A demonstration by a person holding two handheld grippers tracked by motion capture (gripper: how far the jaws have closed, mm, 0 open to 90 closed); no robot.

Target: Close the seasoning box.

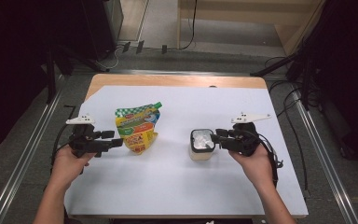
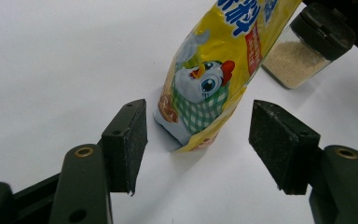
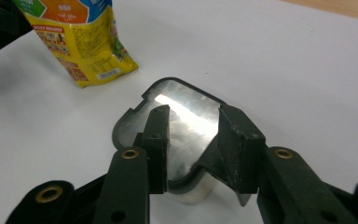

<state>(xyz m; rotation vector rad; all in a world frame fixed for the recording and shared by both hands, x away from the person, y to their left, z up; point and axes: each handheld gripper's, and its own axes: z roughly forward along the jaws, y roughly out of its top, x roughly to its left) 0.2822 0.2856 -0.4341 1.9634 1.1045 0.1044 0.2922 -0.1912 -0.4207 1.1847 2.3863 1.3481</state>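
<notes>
High view: we note the yellow seasoning pouch (image 1: 137, 129) upright just beside the left gripper (image 1: 116, 140), and the right gripper (image 1: 216, 136) over the jar (image 1: 201, 144), contact unclear. Left gripper view: jaws spread, pouch between them untouched, top cut off. Right gripper view: jaws parted above the lid, gripping nothing.

Yellow pouch (image 2: 214, 70) with green-checked chicken; black-lidded jar (image 1: 202, 144) with silvery top; white table (image 1: 177, 182)

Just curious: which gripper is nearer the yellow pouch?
Left. The left gripper sits right beside the pouch, jaws open toward it; the right gripper is at the jar.
</notes>
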